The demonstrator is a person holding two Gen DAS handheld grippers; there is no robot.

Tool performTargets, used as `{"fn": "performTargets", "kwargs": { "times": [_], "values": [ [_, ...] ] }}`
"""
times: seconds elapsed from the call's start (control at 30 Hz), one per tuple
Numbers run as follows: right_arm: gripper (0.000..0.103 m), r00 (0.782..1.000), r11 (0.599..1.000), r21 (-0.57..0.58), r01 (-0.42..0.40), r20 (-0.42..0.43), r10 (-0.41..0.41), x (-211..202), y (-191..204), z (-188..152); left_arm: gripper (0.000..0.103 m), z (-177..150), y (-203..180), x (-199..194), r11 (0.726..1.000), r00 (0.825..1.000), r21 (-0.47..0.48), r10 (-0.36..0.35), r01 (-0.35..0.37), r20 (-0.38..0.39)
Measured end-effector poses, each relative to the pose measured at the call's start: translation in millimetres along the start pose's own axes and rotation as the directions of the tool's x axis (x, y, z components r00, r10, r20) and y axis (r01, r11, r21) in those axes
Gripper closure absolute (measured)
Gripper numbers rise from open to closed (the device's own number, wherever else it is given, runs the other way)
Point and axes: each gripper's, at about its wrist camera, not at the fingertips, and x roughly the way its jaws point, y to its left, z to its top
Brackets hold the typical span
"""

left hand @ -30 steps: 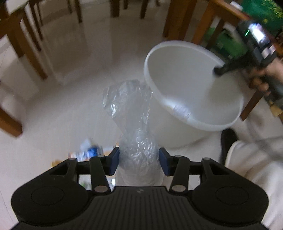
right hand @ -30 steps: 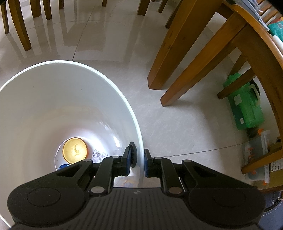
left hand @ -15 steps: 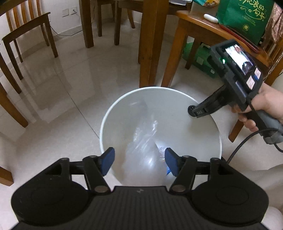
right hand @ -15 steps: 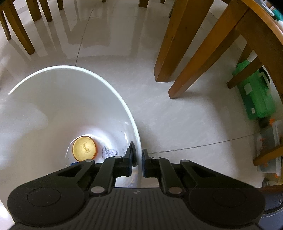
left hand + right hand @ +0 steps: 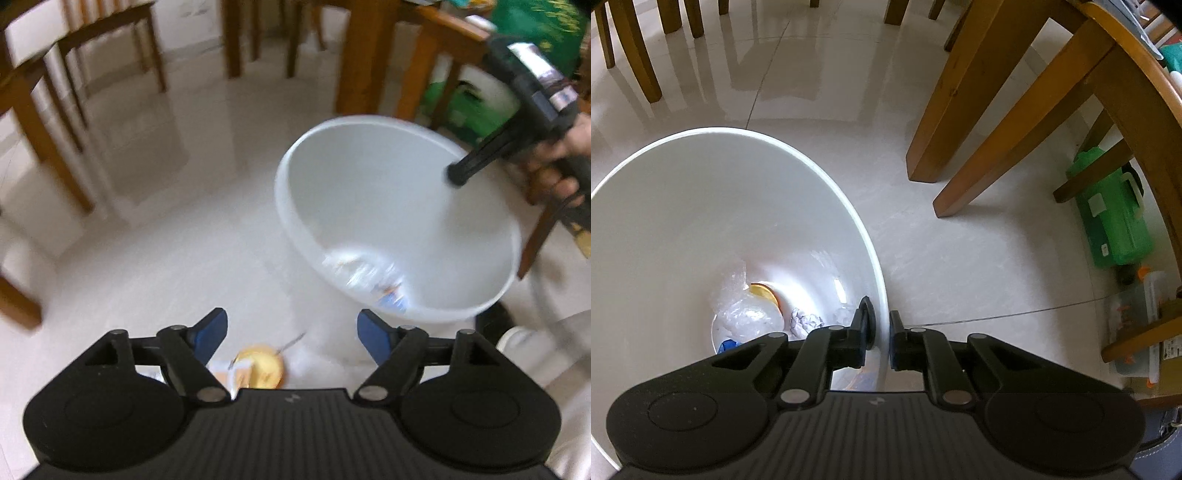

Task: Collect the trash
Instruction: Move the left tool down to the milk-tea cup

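The clear plastic bag (image 5: 744, 314) that the left gripper (image 5: 291, 334) carried a second ago now lies crumpled at the bottom of the white bin (image 5: 701, 206), and the left gripper has swung away from the bin's mouth, its blue-padded jaws spread wide with nothing between them. In the bin the bag rests against an orange lid (image 5: 764, 291), with a crumpled white tissue (image 5: 805, 320) just beside it and a blue scrap (image 5: 727, 345) at the near edge. The right gripper (image 5: 881, 332) is clamped on the bin's rim, one finger inside the wall and one outside, and the bin is tilted toward the left gripper. On the pale tiled floor (image 5: 166, 266) below the left gripper lies a round yellow piece of trash (image 5: 260, 369) beside an orange-and-white wrapper (image 5: 236, 373), blurred. Wooden chair legs (image 5: 960, 122) stand around, and a green case (image 5: 1115, 221) sits under the table (image 5: 1137, 74) to the right.
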Motion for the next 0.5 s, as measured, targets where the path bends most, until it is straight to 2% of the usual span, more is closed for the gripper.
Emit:
{"fn": "performTargets", "kwargs": {
  "times": [0.1,0.27,0.43,0.5],
  "values": [
    [0.089,1.0,1.0,0.002,0.002,0.002,-0.002,0,-1,1,0.025,-27,23,7,0.995,0.999,-0.096,0.021,-0.023,-0.028],
    [0.089,1.0,1.0,0.002,0.007,0.004,-0.007,0,-1,1,0.025,-72,48,27,0.964,0.997,-0.261,0.04,-0.057,-0.068],
    [0.089,1.0,1.0,0.002,0.011,0.005,-0.011,1,-1,1,0.025,-110,50,56,0.948,0.993,-0.302,0.074,-0.1,-0.096],
    [0.089,1.0,1.0,0.001,0.01,0.006,-0.01,0,-1,1,0.027,-126,49,72,0.931,0.986,-0.338,0.097,-0.138,-0.136]
  ]
}}
